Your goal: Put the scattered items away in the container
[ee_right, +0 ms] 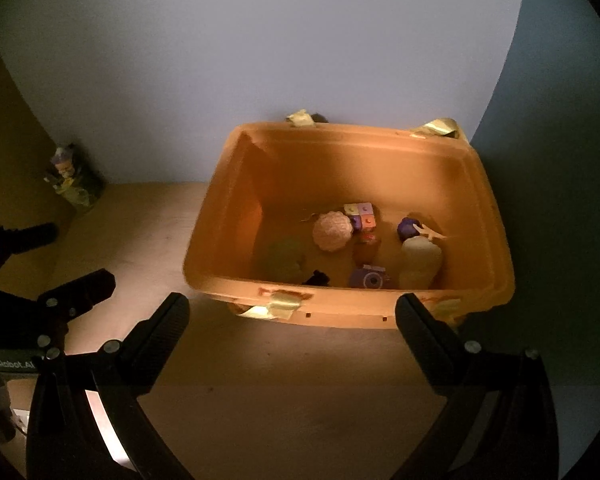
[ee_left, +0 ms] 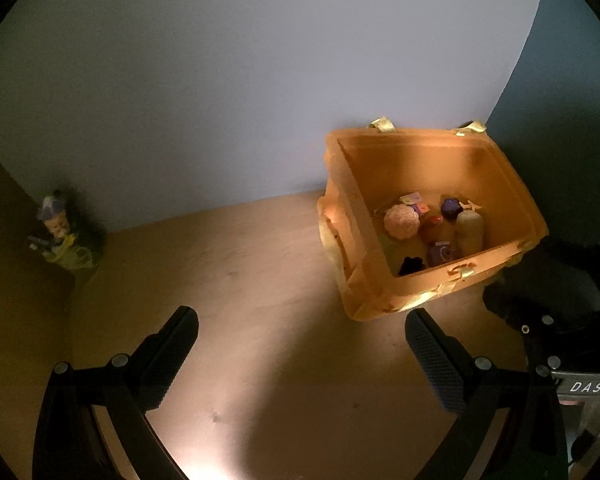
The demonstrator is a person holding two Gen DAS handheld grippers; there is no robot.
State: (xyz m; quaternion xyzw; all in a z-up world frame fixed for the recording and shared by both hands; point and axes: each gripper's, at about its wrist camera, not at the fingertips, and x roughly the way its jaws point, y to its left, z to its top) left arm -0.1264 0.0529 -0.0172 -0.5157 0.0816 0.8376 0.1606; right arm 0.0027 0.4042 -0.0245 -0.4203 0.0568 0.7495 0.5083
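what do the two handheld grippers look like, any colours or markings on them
Both are black. The left gripper and right gripper each have two broad fingers with a fine cross-hatched grip texture on the inner pads, set on angular black arms with round silver fasteners. A grey plate on one body reads "DAS"; the other carries a "GenRobot.AI" label. No sleeves or cables are visible.

A pale wooden table [ee_right: 148, 224] carries an orange bin [ee_right: 488, 240] and, at its far-left corner, a printed can [ee_right: 76, 178].

Looks like a home setup: wood tabletop [ee_right: 260, 360] w/ plain wall [ee_right: 260, 60], toys in orange bin [ee_right: 380, 148], figurine [ee_left: 62, 236] in corner
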